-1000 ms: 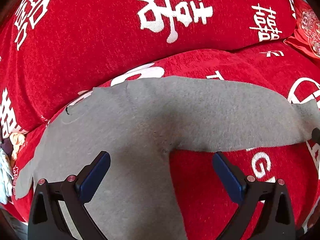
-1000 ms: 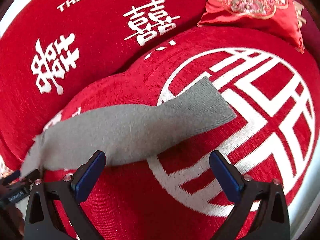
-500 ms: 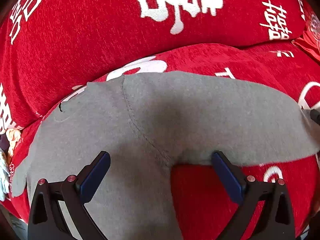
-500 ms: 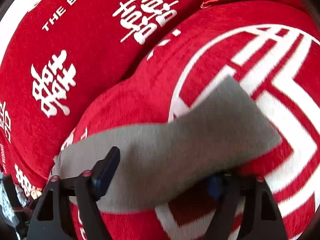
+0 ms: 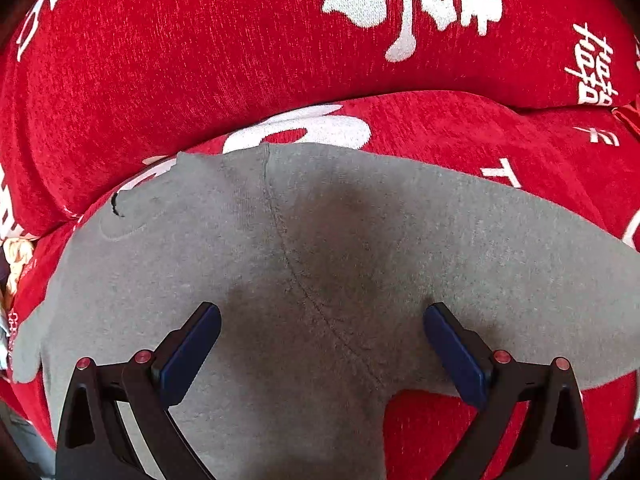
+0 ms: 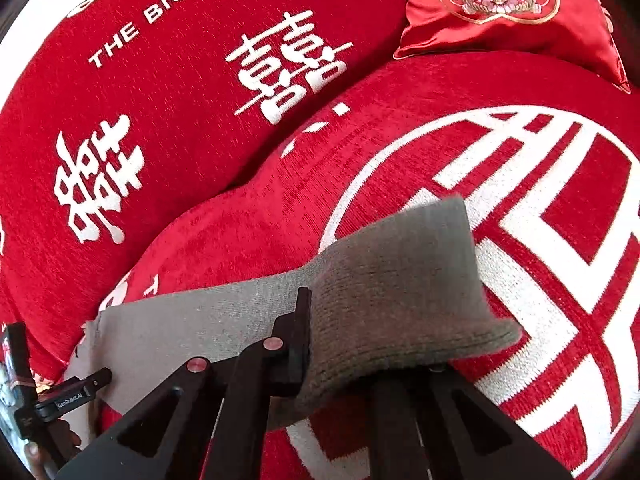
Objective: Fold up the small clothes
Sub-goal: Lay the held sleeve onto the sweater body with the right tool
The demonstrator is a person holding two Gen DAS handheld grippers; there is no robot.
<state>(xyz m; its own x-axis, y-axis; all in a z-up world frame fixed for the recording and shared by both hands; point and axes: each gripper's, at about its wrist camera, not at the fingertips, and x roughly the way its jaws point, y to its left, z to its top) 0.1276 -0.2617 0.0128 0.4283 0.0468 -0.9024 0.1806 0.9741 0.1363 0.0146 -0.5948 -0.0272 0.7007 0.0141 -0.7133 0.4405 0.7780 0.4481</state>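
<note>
**Grey trousers on the red sofa, one leg end pinched**

Left wrist view: the left gripper (image 5: 320, 336) hovers wide open and holds nothing — its blue pads (image 5: 192, 354) stand either side of the crotch seam of the grey trousers (image 5: 340, 248), which lie flat on the red sofa seat (image 5: 500, 136).

Right wrist view: the right gripper (image 6: 360, 344) is clamped on the ribbed leg end of the trousers (image 6: 400, 280), which is raised off the seat (image 6: 560, 184). An embroidered cushion (image 6: 508, 12) sits behind.
</note>
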